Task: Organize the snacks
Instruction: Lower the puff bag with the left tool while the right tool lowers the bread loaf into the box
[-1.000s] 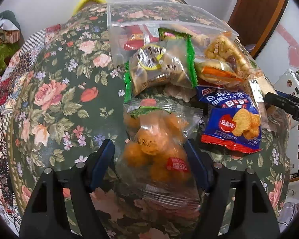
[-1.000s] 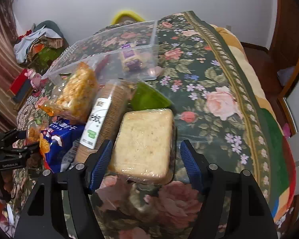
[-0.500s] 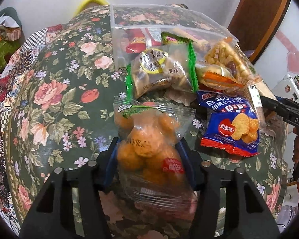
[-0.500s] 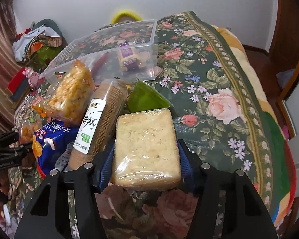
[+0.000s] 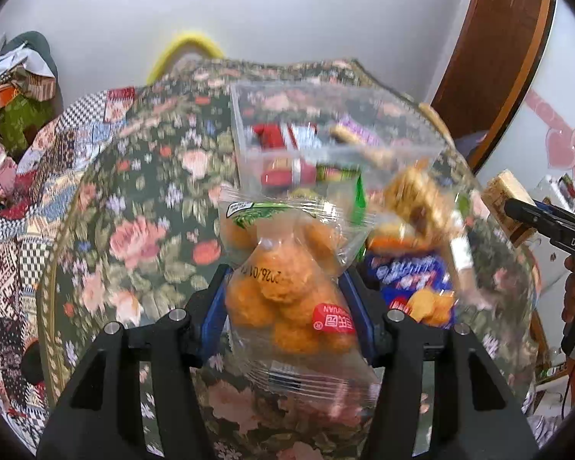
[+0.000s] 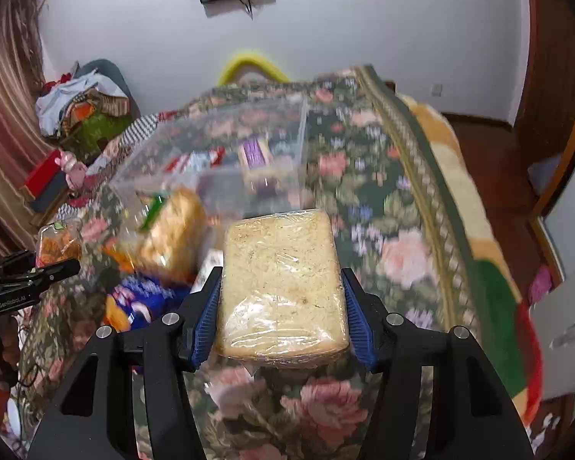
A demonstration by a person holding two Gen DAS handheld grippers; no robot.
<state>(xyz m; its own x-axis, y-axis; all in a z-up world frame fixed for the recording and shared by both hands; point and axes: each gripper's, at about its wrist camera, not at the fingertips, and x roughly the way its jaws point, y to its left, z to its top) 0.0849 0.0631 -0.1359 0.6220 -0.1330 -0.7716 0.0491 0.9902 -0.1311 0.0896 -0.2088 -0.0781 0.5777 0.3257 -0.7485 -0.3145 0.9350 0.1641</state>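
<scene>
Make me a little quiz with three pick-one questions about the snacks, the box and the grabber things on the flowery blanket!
1. Where is the clear plastic box?
A. Farther back on the flowery blanket, behind the snack pile
B. On the floor
C. On a shelf

2. What colour are the round snacks in the bag of puffs?
A. Green
B. Orange
C. White

3. What is the right gripper doing?
A. Hanging empty
B. Pinching the blanket
C. Gripping the wrapped pale cake

Answers:
1 A, the box sits on the blanket beyond the packets.
2 B, orange balls show through the clear wrapper in the left gripper.
3 C, both blue fingers press the cake's sides.
</scene>
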